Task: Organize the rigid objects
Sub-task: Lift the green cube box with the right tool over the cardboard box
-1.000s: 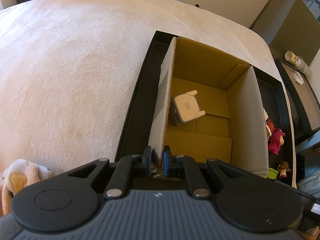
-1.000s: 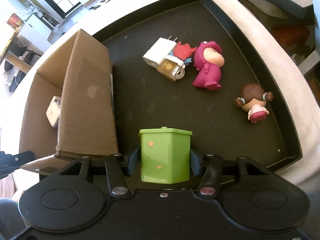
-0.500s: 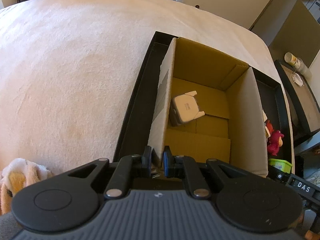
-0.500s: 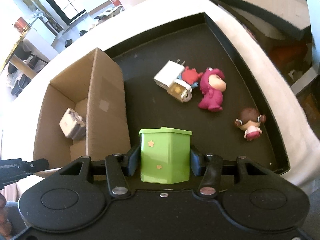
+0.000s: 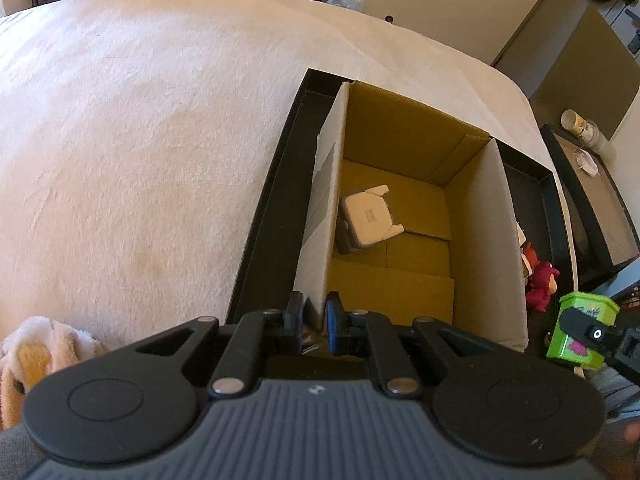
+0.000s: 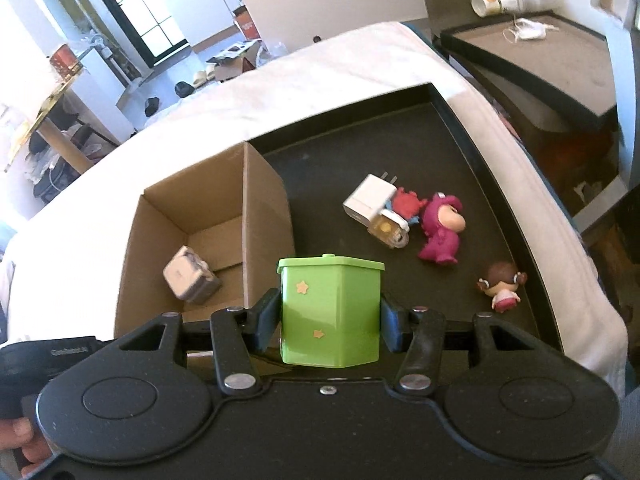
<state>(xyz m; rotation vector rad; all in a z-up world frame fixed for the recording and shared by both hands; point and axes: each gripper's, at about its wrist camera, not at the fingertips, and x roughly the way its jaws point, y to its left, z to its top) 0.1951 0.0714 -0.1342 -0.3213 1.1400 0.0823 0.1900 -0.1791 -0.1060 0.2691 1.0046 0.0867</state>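
Note:
My right gripper (image 6: pixel 330 316) is shut on a green toy bin with star stickers (image 6: pixel 330 312) and holds it in the air above the black tray (image 6: pixel 460 160), beside the cardboard box (image 6: pixel 264 216). The bin also shows in the left wrist view (image 5: pixel 582 330). My left gripper (image 5: pixel 314 320) is shut on the near left wall of the cardboard box (image 5: pixel 320 216). A white and grey adapter (image 5: pixel 366 222) lies inside the box, also seen in the right wrist view (image 6: pixel 190 280).
On the tray lie a white plug charger (image 6: pixel 368 198), a small clear and yellow object (image 6: pixel 390 232), a red toy (image 6: pixel 406 204), a magenta figurine (image 6: pixel 440 232) and a brown-haired doll (image 6: pixel 502 286). A second black tray (image 6: pixel 532 52) stands to the right. A plush toy (image 5: pixel 24 344) lies at the near left.
My right gripper has risen with the green bin and now looks down into the box. My left gripper has kept its hold on the box wall.

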